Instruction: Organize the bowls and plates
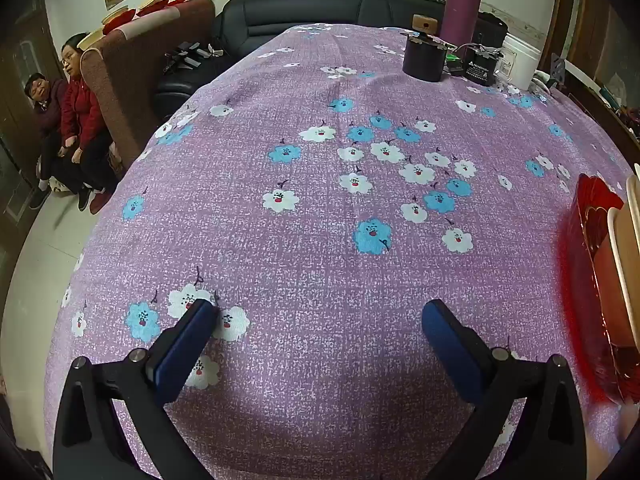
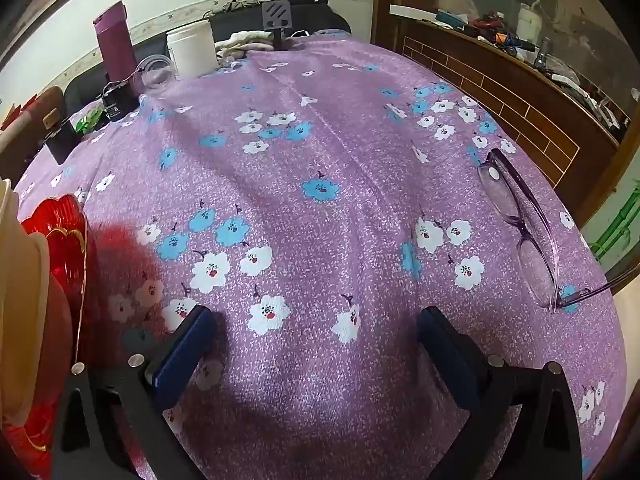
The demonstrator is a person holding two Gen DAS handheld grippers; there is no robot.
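Note:
A red translucent plate (image 1: 592, 280) with a cream bowl (image 1: 624, 248) on it sits at the right edge of the left wrist view. The same red plate (image 2: 64, 236) and cream bowl (image 2: 20, 280) show at the left edge of the right wrist view. My left gripper (image 1: 320, 312) is open and empty, low over the purple flowered tablecloth (image 1: 320, 200), left of the plate. My right gripper (image 2: 316, 320) is open and empty, right of the plate.
At the far end stand a purple flask (image 1: 464, 4), a dark cup (image 1: 424, 60), a black box (image 1: 482, 64) and a white tub (image 2: 192, 50). Eyeglasses (image 2: 520, 228) lie near the right table edge. Two people (image 1: 68, 120) sit at left by a sofa.

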